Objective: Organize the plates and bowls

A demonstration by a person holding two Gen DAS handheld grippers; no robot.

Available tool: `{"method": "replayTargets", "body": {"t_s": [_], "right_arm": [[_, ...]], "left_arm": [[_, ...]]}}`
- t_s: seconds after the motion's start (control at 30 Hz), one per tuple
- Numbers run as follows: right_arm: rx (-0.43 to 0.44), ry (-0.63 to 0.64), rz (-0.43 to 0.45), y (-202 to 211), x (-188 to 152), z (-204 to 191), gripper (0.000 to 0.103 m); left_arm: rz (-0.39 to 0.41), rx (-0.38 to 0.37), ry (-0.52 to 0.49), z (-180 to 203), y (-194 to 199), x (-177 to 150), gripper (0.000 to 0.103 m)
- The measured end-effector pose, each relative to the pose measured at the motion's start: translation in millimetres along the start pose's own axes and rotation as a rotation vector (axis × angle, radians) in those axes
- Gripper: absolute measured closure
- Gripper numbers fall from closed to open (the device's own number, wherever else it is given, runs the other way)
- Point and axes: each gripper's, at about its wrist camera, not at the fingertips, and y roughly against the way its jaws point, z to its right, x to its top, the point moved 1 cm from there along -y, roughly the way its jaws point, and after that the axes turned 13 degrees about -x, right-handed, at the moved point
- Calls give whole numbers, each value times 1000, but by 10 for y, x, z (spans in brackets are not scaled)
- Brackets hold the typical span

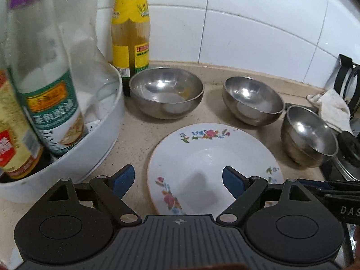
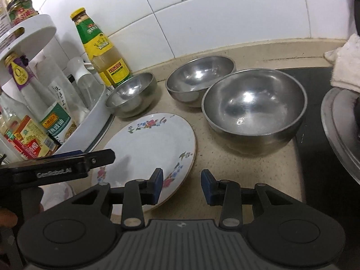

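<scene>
My left hand-held gripper (image 1: 178, 181) spread wide above a floral plate (image 1: 202, 153), my right hand-held gripper (image 2: 181, 185) part-open, empty, three steel bowls (image 2: 254, 108) on the tabletop (image 2: 225, 157)

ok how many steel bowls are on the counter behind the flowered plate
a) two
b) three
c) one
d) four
b: three steel bowls sit apart on the counter beyond the flowered plate: a small one by the green-capped bottle, a middle one, and the nearest one.
</scene>
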Motion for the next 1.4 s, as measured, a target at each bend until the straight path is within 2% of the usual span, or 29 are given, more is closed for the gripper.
{"method": "replayTargets", "body": {"t_s": [0.07, 0.27, 0.5, 0.6, 0.77, 1.0, 1.07, 1.17, 1.27, 1.33, 1.4], "right_arm": [[13, 0, -11, -59, 23, -1, 68], [24, 18, -27, -174, 45, -37, 70], [38, 14, -33, -226, 82, -34, 78], [33, 15, -30, -234, 86, -24, 81], [28, 28, -22, -192, 48, -22, 82], [11, 20, -50, 0, -71, 132, 82], [-6, 14, -58, 87, -130, 205, 82], [-8, 0, -67, 211, -220, 342, 82], [-8, 13, -55, 288, -289, 396, 75], [-11, 23, -43, 317, -328, 392, 74], [-18, 20, -15, 324, -369, 368, 74]], "left_arm": [[-17, -3, 4, -40, -80, 21, 15], [-72, -34, 27, -140, -282, 30, 27], [-68, -39, 9, -148, -395, 93, 28], [-65, -27, 0, -135, -393, 83, 31], [-66, -28, 20, -160, -322, 69, 40], [-90, -83, 2, 45, -183, -94, 41], [-104, -111, -17, 131, -149, -154, 41], [-129, -147, -55, 242, -135, -199, 34], [-134, -113, -93, 283, -203, -192, 24], [-127, -83, -100, 282, -228, -195, 15], [-118, -73, -89, 262, -235, -219, 12]]}}
